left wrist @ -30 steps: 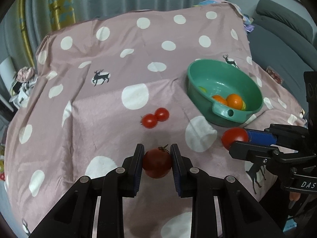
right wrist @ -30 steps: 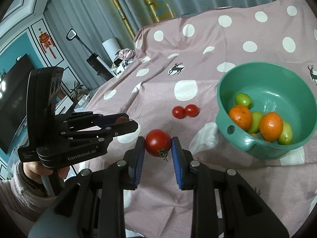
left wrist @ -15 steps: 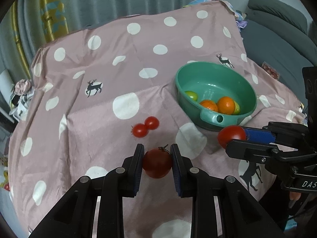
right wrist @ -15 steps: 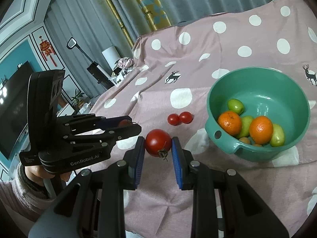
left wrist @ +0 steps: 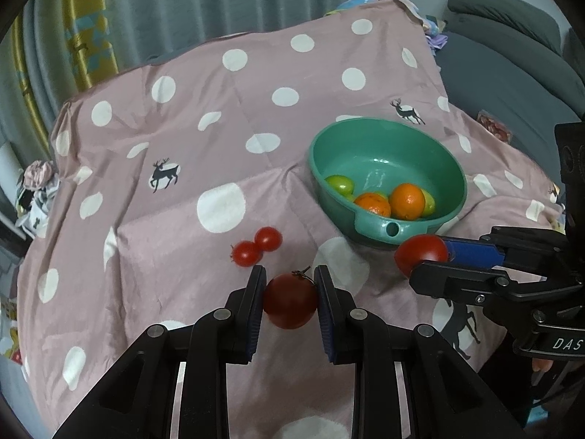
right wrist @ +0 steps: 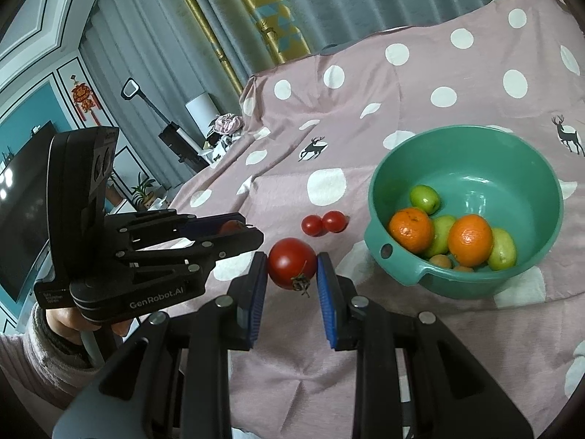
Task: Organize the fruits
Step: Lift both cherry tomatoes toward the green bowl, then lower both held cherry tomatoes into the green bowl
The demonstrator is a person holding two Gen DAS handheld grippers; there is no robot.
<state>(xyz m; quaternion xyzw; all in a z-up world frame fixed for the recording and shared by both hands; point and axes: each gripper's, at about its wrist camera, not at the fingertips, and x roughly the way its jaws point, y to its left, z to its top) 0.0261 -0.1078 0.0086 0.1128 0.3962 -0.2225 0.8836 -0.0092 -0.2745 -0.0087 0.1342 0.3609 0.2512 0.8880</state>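
My left gripper (left wrist: 290, 292) is shut on a dark red tomato (left wrist: 290, 301), held above the cloth. My right gripper (right wrist: 291, 270) is shut on a brighter red tomato (right wrist: 291, 262); it also shows in the left wrist view (left wrist: 420, 254), just in front of the bowl. The green bowl (left wrist: 369, 135) (right wrist: 512, 146) holds two oranges (right wrist: 470, 239), several green fruits (right wrist: 424, 198) and small orange ones. Two cherry tomatoes (left wrist: 257, 247) (right wrist: 323, 223) lie side by side on the cloth left of the bowl.
A pink polka-dot cloth with deer prints (left wrist: 219, 117) covers the table. A grey sofa (left wrist: 512, 73) stands at the right. Curtains (right wrist: 256, 11) hang behind, with a TV (right wrist: 18, 190) and a white bin (right wrist: 199, 109) at the far left.
Both grippers have risen and drawn back with their tomatoes, so the bowl and cherry tomatoes look smaller and lower. Both grips are unchanged.
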